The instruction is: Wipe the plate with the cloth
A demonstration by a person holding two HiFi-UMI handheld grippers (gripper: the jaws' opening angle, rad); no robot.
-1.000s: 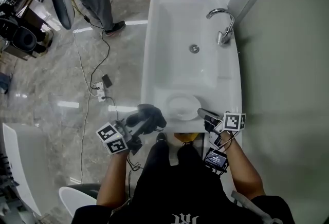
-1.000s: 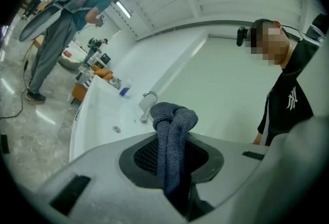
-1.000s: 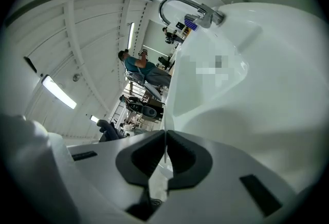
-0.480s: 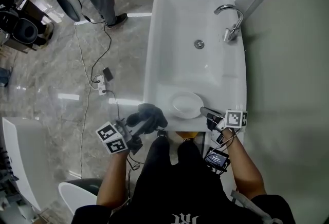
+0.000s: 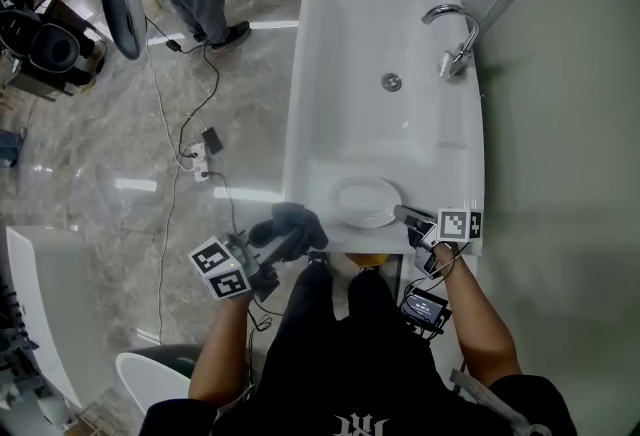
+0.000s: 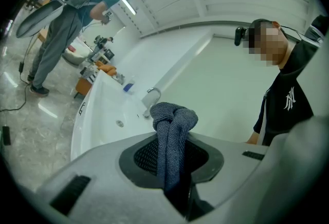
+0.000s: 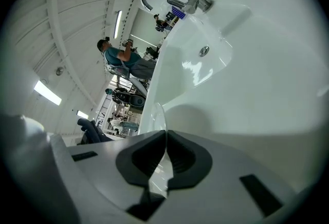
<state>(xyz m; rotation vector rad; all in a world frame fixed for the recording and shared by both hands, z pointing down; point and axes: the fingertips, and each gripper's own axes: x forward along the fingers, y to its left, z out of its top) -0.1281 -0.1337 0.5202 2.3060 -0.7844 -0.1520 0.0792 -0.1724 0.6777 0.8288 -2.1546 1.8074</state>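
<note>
Left tool (image 5: 283, 242) clamped tight on bunched dark cloth (image 5: 290, 222), cloth sticking up between its jaws, held by the near left corner of white sink (image 5: 340, 54); white plate (image 5: 362, 200) at sink's near end, just right of cloth; right tool (image 5: 406, 217) pinched closed on plate's right rim; faucet (image 5: 455, 39) far right
</note>
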